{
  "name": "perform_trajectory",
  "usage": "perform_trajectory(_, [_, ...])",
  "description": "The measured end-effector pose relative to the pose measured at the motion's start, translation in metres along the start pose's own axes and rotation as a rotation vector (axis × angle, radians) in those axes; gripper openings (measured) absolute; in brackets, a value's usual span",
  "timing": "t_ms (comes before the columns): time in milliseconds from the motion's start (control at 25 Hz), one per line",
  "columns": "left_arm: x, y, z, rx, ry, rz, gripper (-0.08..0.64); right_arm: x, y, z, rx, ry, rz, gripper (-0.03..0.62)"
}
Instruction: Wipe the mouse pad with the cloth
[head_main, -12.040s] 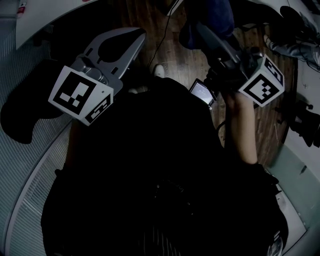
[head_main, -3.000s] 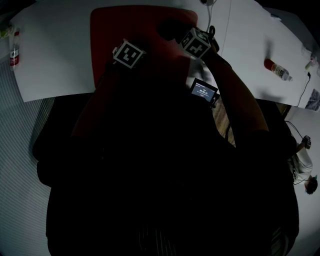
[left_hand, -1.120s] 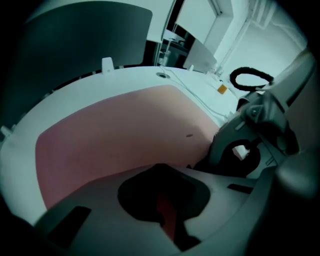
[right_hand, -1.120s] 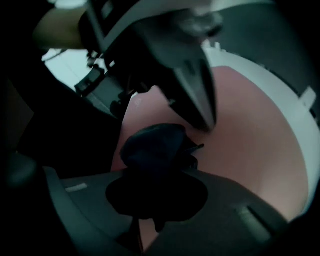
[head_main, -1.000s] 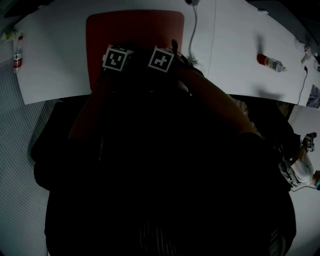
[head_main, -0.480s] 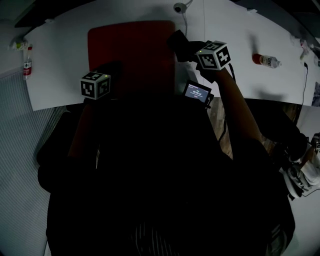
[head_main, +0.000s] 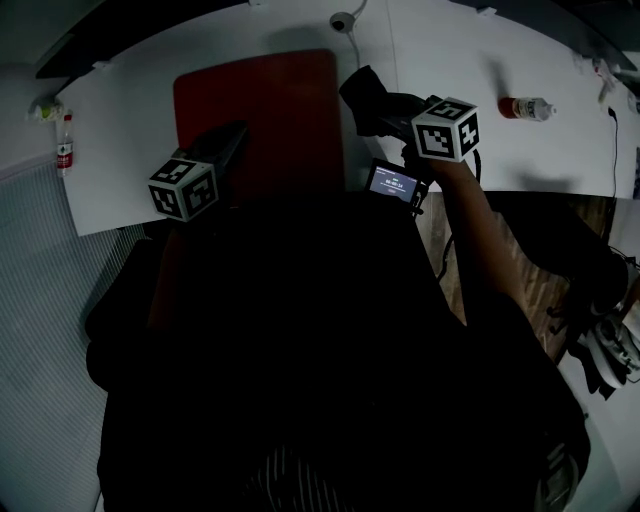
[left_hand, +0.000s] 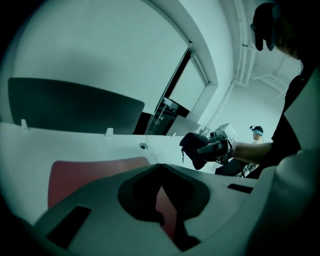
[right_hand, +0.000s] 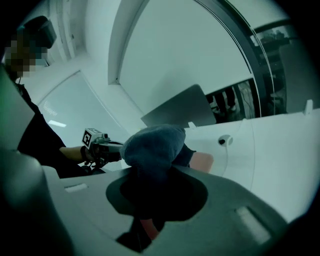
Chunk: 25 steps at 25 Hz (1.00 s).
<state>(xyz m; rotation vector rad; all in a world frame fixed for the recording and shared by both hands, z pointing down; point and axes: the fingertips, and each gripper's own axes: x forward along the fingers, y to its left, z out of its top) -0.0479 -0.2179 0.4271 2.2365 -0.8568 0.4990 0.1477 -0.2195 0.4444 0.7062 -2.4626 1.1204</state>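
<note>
One cloth (right_hand: 150, 144), clamped in right gripper (right_hand: 154, 172)

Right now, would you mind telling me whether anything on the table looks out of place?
Only the bottle near the table's right end, which appears to lie on its side. The red mouse pad lies flat, and the cloth is gripped in the right gripper.

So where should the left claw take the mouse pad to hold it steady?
Probably the left edge, coming in low over the bare table beside it. The mouse pad lies flat and thin on the table, so only an edge offers a hold. The left claw, which is shut, is nearest that side.
</note>
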Motion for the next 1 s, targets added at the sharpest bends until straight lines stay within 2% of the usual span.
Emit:
perform_trajectory(240, [0.003,-0.068,0.073,0.119,-0.141,-0.112,0.009,-0.021,0.062,0.060,-0.129,-0.138,0.055,0.060])
perform_trajectory(400, [0.005,-0.091,0.095,0.165,-0.176,-0.146,0.009,-0.024,0.082,0.079,-0.154,-0.198,0.083,0.059])
perform_trajectory(640, [0.012,-0.103,0.090,0.173,-0.154,-0.168,0.009,-0.029,0.079,0.070,-0.135,-0.203,0.069,0.060])
perform_trajectory(760, [0.014,-0.103,0.078,0.155,-0.114,-0.171,0.009,-0.031,0.078,0.063,-0.141,-0.198,0.054,0.059])
perform_trajectory(1000, [0.017,-0.115,0.070,0.135,-0.105,-0.199,0.009,-0.040,0.079,0.057,-0.148,-0.207,0.050,0.060])
